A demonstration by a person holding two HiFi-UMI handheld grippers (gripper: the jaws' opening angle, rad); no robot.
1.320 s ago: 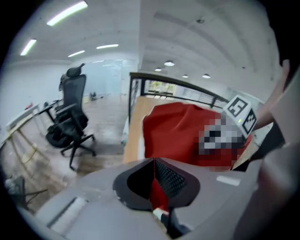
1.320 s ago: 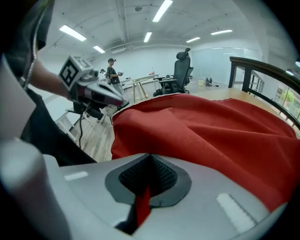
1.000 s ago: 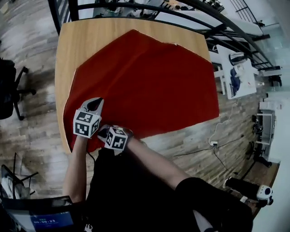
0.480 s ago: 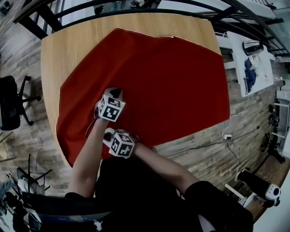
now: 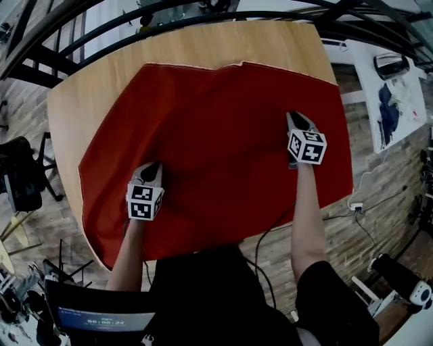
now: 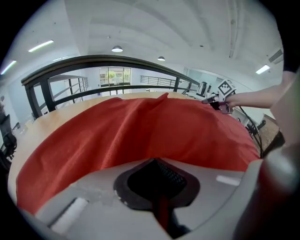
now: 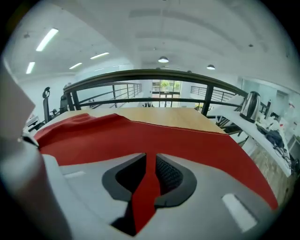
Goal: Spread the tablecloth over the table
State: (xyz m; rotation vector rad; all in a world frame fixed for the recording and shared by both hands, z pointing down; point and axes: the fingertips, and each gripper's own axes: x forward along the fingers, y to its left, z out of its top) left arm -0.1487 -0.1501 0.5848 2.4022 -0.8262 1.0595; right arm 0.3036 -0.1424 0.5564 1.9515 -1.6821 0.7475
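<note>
The red tablecloth (image 5: 223, 135) lies spread over most of the wooden table (image 5: 88, 94), with bare wood at the left and far sides. My left gripper (image 5: 153, 166) rests on the cloth's near left part. Its jaws are shut, with a thin sliver of red cloth (image 6: 140, 131) pinched between them in the left gripper view. My right gripper (image 5: 295, 116) sits on the cloth near its right edge. Its jaws have just been opening; they stand apart, with cloth (image 7: 164, 136) showing in the gap and the pads not pressing on it.
A black railing (image 5: 203, 17) runs just beyond the table's far edge. A black office chair (image 5: 20, 179) stands on the floor at left. At right are a white desk (image 5: 396, 94) and cables (image 5: 352, 203) on the wooden floor.
My right gripper has moved from the near edge beside the left one out to the cloth's right side, and its jaws have parted. The left gripper has shifted left. The cloth lies wider.
</note>
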